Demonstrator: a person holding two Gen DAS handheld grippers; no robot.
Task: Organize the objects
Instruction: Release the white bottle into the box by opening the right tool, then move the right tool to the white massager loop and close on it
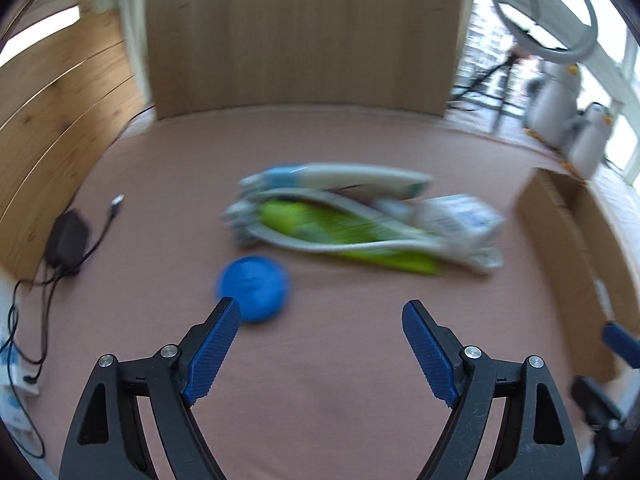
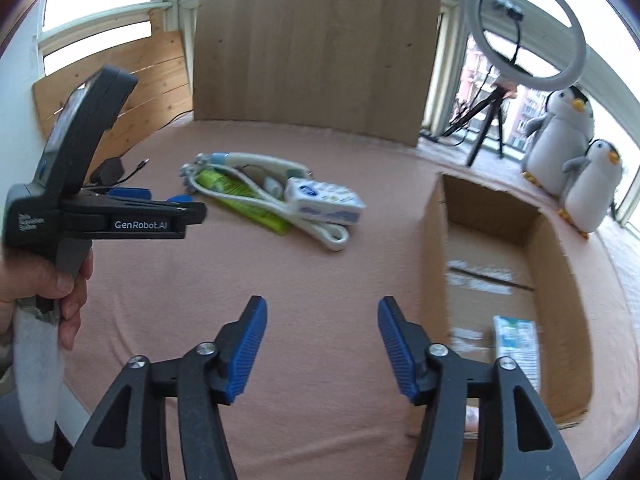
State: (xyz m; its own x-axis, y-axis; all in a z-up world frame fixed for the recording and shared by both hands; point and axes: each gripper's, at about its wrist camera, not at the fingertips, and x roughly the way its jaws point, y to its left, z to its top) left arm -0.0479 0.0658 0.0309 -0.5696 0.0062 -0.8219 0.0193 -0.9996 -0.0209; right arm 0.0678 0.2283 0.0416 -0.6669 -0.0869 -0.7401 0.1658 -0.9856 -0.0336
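A blurred pile lies mid-table: a white and blue tube (image 1: pixel 340 174), a green packet (image 1: pixel 344 236) ringed by a white cord, and a white box with blue print (image 1: pixel 460 218). The same box (image 2: pixel 324 200) and green packet (image 2: pixel 240 196) show in the right wrist view. A blue round lid (image 1: pixel 254 286) sits just ahead of my left gripper (image 1: pixel 322 316), which is open and empty. My right gripper (image 2: pixel 322 312) is open and empty too, left of an open cardboard box (image 2: pixel 436 240) holding a small carton (image 2: pixel 516 344). A hand holds the left gripper (image 2: pixel 152 204) at the left.
Pink cloth covers the table (image 2: pixel 320 272). A black adapter with cables (image 1: pixel 66 240) lies at the left edge by wooden boards (image 1: pixel 60 120). A tall cardboard panel (image 2: pixel 316 48) stands at the back. Two plush penguins (image 2: pixel 568 152) and a ring light (image 2: pixel 528 24) stand back right.
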